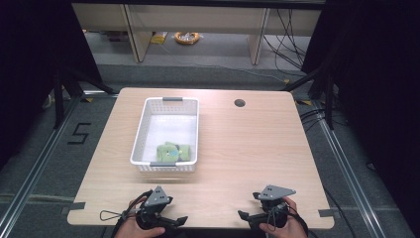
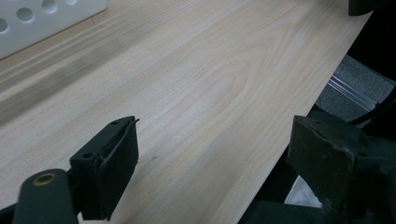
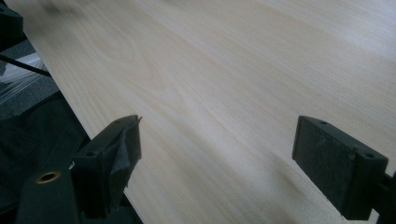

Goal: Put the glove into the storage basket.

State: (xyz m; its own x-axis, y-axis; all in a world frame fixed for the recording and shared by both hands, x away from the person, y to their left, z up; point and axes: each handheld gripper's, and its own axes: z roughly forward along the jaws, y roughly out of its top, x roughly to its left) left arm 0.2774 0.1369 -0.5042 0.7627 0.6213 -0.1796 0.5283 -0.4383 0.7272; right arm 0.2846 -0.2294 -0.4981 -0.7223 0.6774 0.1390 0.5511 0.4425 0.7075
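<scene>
Green soft pieces (image 1: 173, 151) lie in the near end of a white basket (image 1: 148, 109) on the counter (image 1: 247, 148); both grippers' fingers (image 2: 112, 175) gape empty. Seemingly light and squashy, best pinched mid-body.

one basket (image 1: 140, 133), three green pieces (image 1: 172, 151)

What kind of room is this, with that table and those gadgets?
Probably a lab or recording workspace. A bare wooden table stands between dark curtains, cables trail over the grey floor behind it, and a person holds the left gripper and the right gripper at its near edge.
</scene>
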